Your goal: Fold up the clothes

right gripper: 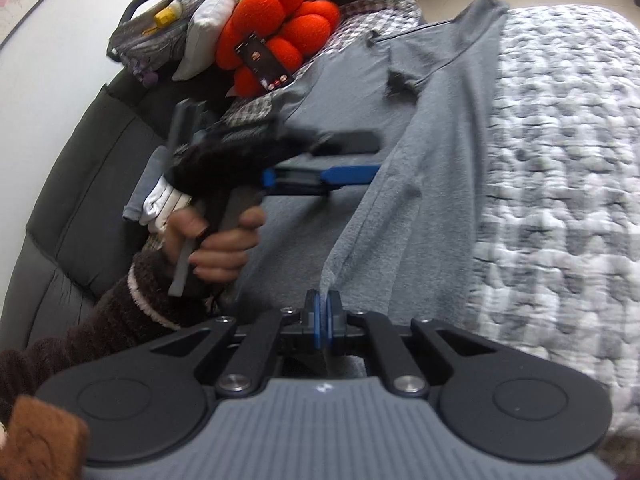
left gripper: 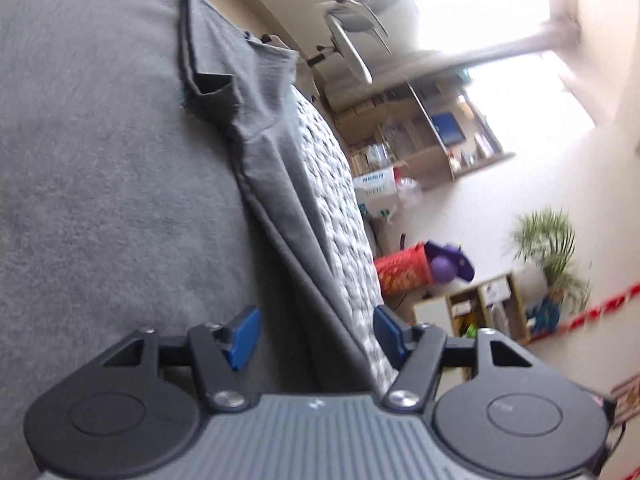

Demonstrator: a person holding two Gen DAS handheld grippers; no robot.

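- Left wrist view: the left tool (left gripper: 316,338) has its blue pads spread wide with nothing between them. It hovers over the grey shirt (left gripper: 100,200), which lies flat on the bed (left gripper: 340,184), just where a folded-over panel of the cloth makes a long diagonal edge. The dark collar (left gripper: 200,60) sits further up the shirt. The patterned quilt shows past the shirt's far edge.
- Right wrist view: the right tool (right gripper: 322,312) has its pads pressed together on a thin fold of the shirt's (right gripper: 420,168) edge, near the bed's near edge; the cloth rises in a ridge from the pinch. The left tool (right gripper: 344,156) is seen side-on above the middle of the shirt, held by a hand (right gripper: 220,240) in a fuzzy brown sleeve (right gripper: 120,312). An orange cushion (right gripper: 280,20) with a phone (right gripper: 262,62) on it lies beyond the collar end.
- To my eye, a side panel is being folded lengthwise. Doing it well means keeping the pinched edge taut, carrying it parallel to the shirt's length, and having the left tool take the same edge nearer the collar so the crease lands straight.
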